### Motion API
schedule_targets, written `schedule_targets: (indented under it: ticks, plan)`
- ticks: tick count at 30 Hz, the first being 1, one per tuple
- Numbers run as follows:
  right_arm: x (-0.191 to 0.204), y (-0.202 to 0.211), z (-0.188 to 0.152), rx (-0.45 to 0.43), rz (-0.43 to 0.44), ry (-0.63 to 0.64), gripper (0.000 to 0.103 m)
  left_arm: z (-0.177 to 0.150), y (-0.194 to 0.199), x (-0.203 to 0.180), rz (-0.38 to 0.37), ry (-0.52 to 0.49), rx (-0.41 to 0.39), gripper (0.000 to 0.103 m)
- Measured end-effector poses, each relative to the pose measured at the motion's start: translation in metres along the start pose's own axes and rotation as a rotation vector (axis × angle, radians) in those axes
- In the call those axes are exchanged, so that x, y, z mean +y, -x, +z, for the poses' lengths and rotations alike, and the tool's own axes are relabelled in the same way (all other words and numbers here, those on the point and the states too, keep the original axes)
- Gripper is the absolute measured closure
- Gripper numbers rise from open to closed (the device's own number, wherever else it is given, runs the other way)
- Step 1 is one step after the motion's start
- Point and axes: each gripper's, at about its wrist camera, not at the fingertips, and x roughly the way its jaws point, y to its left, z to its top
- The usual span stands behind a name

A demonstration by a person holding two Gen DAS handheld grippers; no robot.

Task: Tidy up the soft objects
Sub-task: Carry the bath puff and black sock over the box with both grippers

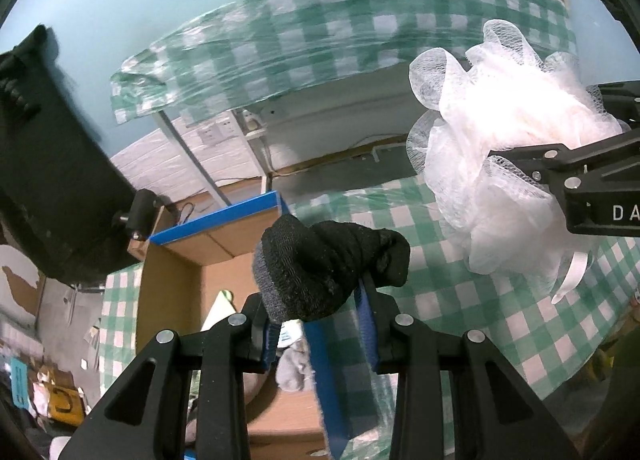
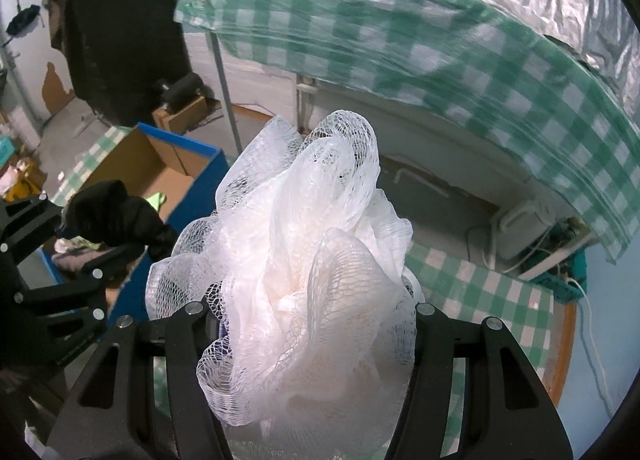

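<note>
My left gripper (image 1: pixel 320 324) is shut on a black rolled sock (image 1: pixel 324 264) and holds it above the open cardboard box with blue edges (image 1: pixel 224 220). The sock also shows in the right wrist view (image 2: pixel 116 216), over the box (image 2: pixel 160 168). My right gripper (image 2: pixel 316 324) is shut on a white mesh bath pouf (image 2: pixel 304 260) and holds it up over the green-checked tablecloth (image 2: pixel 488 292). In the left wrist view the pouf (image 1: pixel 500 148) hangs to the right of the sock, clamped by the right gripper's black fingers (image 1: pixel 568 164).
The box holds several soft items, among them a grey cloth (image 1: pixel 292 372) and a yellow-green piece (image 2: pixel 158 199). A second checked-cloth table (image 1: pixel 320 40) stands behind. A black bag (image 1: pixel 48 164) hangs at the left. A power strip with cables (image 2: pixel 560 252) lies at the right.
</note>
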Motion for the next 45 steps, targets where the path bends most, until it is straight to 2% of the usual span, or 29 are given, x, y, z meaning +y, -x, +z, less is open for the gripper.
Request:
schedule_targets:
  ticks: [16,31,38,45]
  plan:
    - [0.055,-0.018,0.037,-0.013,0.052,0.054,0.049,-0.014,-0.003,0.064,0.046,0.119,0.016,0.069]
    - [0.121,-0.037,0.081,-0.018,0.103,0.137,0.05,-0.042,-0.018,0.129,0.108,0.234,0.07,0.069]
    - [0.151,-0.053,0.093,-0.003,0.124,0.173,0.05,-0.049,-0.028,0.15,0.148,0.264,0.093,0.069]
    - [0.178,-0.079,0.107,0.014,0.143,0.206,0.05,-0.057,-0.039,0.162,0.146,0.31,0.136,0.068]
